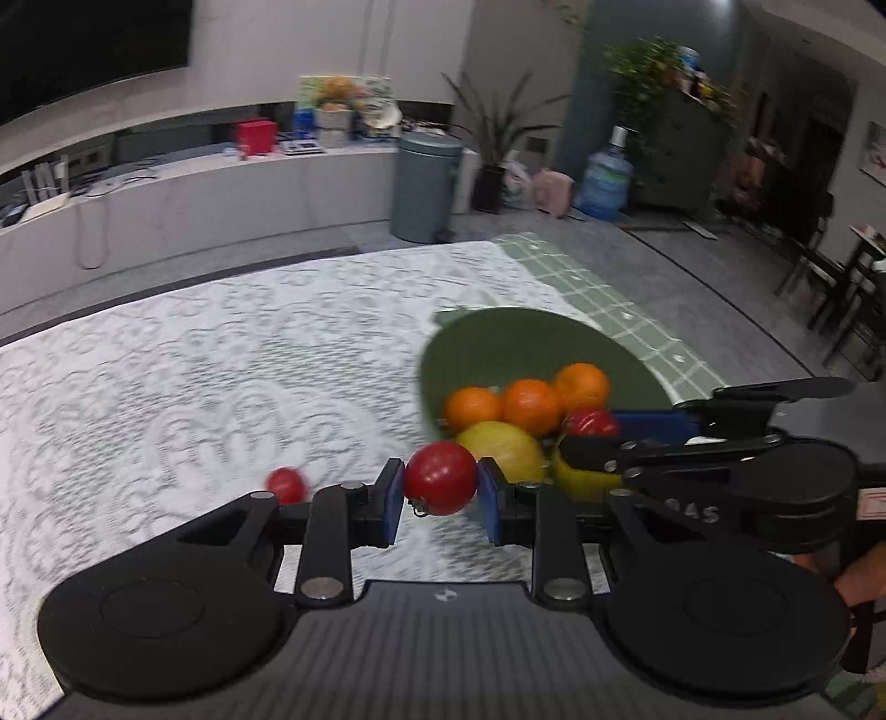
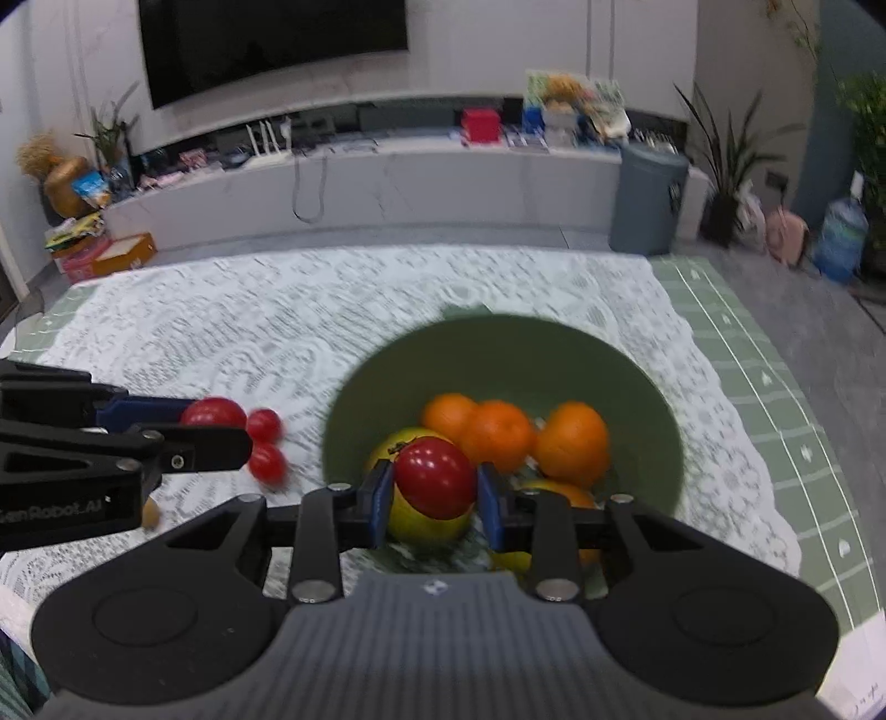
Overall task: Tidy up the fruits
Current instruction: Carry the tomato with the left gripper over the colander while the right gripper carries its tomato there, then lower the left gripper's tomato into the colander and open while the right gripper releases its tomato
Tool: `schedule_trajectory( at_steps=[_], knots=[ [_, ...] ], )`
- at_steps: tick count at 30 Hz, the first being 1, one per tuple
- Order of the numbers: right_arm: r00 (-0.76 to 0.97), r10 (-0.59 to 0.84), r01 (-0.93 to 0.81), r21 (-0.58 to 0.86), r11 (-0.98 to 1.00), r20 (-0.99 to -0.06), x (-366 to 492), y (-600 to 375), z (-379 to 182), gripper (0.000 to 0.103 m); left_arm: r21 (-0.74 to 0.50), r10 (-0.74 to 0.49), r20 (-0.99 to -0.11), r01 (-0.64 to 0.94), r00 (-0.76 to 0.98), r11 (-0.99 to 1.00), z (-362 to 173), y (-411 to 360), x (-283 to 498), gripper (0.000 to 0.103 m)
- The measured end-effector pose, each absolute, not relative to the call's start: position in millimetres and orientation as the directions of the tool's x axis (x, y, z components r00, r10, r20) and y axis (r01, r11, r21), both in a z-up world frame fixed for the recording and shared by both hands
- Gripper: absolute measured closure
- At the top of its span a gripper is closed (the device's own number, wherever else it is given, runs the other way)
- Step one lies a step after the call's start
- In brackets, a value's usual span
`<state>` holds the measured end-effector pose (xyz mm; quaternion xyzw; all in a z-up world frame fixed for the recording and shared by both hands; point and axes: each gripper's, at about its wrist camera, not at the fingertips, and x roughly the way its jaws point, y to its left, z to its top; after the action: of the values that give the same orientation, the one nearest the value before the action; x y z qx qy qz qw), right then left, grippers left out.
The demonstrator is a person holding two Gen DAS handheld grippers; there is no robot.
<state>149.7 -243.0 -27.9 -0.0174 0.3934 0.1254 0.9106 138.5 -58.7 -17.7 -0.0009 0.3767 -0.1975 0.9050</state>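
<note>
Clamped between the blue pads of the left gripper (image 1: pixel 440 493) is a red tomato (image 1: pixel 440 477), held clear of the white lace tablecloth (image 1: pixel 194 376). Likewise, the right gripper (image 2: pixel 434 495) is closed on a second red tomato (image 2: pixel 436 477), positioned above the near rim area of the green bowl (image 2: pixel 498 343).

Bowl contents: three oranges (image 2: pixel 498 435) grouped toward the middle and right, and a yellow-green fruit (image 2: pixel 412 523) on the near-left side, directly beneath the right gripper's tomato. More yellow fruit shows at the near edge, partly hidden by the gripper.

Outside the bowl, to its left on the lace, lie two small loose red tomatoes (image 2: pixel 264 425), close to each other and just beside the left gripper's fingers. The left wrist view shows only one of them clearly.

Under the lace lies a green checked cloth (image 2: pixel 775 387), exposed on the right side. Beyond the table stand a grey bin (image 2: pixel 648 199), a low white shelf unit (image 2: pixel 387 183) and a dark wall screen (image 2: pixel 271 44).
</note>
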Motion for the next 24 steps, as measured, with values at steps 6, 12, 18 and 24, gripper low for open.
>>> schedule_trajectory(
  at_steps=[6,12,18,24],
  knots=[
    [0.609,0.197,-0.235,0.062,0.970,-0.769,157.6,-262.0,-32.8,0.073,-0.173,-0.423,-0.687,0.433,0.590,0.884,-19.7,-87.9,153.4,0.072],
    [0.574,0.204,-0.228,0.084,0.970,-0.793,162.5,-269.6,-38.8,0.073,-0.179,-0.456,-0.709,0.488,0.538,0.854,-23.4,-111.3,167.8,0.072],
    [0.530,0.211,-0.256,0.083,0.963,-0.821,167.9,-261.8,-46.0,0.074,-0.182,-0.451,-0.745,0.501,0.491,0.846,-32.0,-122.5,181.1,0.072],
    [0.500,0.210,-0.258,0.087,0.962,-0.840,171.5,-259.0,-50.9,0.073,-0.201,-0.448,-0.771,0.496,0.452,0.845,-38.8,-123.8,188.9,0.072]
  ],
)
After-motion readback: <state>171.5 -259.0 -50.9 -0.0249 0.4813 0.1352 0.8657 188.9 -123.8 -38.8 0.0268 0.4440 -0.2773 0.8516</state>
